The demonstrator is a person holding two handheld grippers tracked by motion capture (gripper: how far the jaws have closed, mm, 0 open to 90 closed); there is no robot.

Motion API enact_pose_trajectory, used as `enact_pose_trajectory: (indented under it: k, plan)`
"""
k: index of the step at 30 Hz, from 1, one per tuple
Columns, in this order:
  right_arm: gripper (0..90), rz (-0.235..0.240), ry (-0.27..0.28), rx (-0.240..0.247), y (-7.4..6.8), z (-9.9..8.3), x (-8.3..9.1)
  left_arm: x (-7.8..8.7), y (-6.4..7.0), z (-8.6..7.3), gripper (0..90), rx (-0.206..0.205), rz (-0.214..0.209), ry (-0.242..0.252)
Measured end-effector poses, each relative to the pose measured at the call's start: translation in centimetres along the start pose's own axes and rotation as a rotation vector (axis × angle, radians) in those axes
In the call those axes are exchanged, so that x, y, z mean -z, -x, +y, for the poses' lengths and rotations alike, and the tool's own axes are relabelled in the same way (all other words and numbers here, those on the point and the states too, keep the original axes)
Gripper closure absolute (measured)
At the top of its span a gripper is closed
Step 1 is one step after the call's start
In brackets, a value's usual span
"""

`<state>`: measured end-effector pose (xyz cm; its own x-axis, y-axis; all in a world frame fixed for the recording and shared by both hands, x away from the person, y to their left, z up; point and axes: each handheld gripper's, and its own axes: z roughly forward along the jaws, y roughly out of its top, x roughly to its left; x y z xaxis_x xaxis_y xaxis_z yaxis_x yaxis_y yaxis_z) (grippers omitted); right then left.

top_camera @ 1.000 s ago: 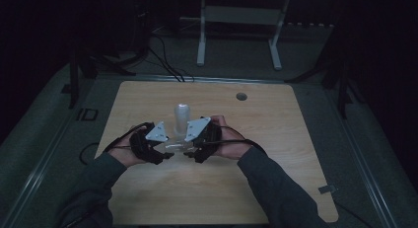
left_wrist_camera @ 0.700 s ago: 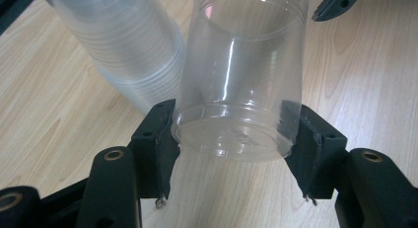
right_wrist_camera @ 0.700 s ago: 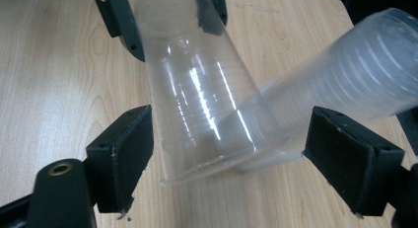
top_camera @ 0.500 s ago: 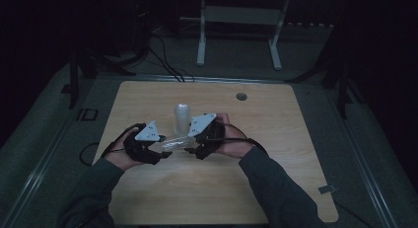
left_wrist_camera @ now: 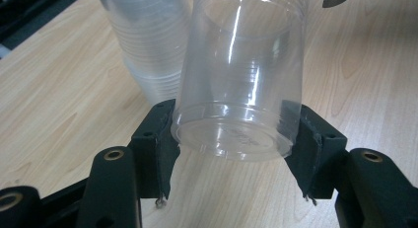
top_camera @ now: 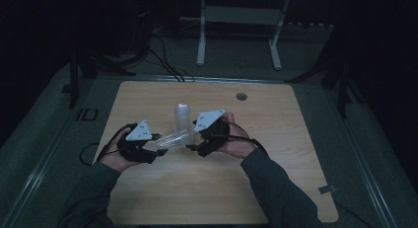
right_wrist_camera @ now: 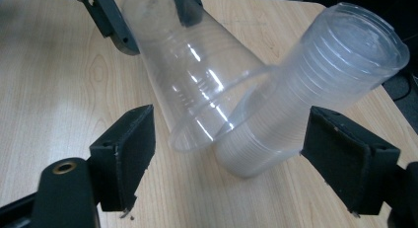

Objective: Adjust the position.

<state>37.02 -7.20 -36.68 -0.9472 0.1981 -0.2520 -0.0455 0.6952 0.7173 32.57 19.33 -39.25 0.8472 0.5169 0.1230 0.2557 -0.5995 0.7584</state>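
A single clear plastic cup lies on its side in the air between my two grippers. My left gripper is shut on the cup's base, one jaw on each side. In the high view the left gripper sits left of the cup. My right gripper is open wide, and the cup's rim hangs between its jaws without touching them. An upside-down stack of clear cups stands on the wooden table just behind both grippers. The stack leans across the right gripper view.
A round cable hole lies at the table's back right. Beyond the far edge stand a white frame and dark cables on the floor. Bare wood stretches to the front and right of the hands.
My left hand has drawn left and toward the person with the cup in its jaws. The gap between the two grippers has widened. The stack stays put.
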Motion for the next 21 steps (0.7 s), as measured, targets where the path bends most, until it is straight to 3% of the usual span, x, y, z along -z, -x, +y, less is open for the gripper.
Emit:
enact_pose_trajectory:
  k: [21]
  plan:
    - [21.7,0.017,0.086,-0.133,0.51,-0.81,-0.22,0.71,0.08,-0.21,42.2,0.044,0.057,0.116]
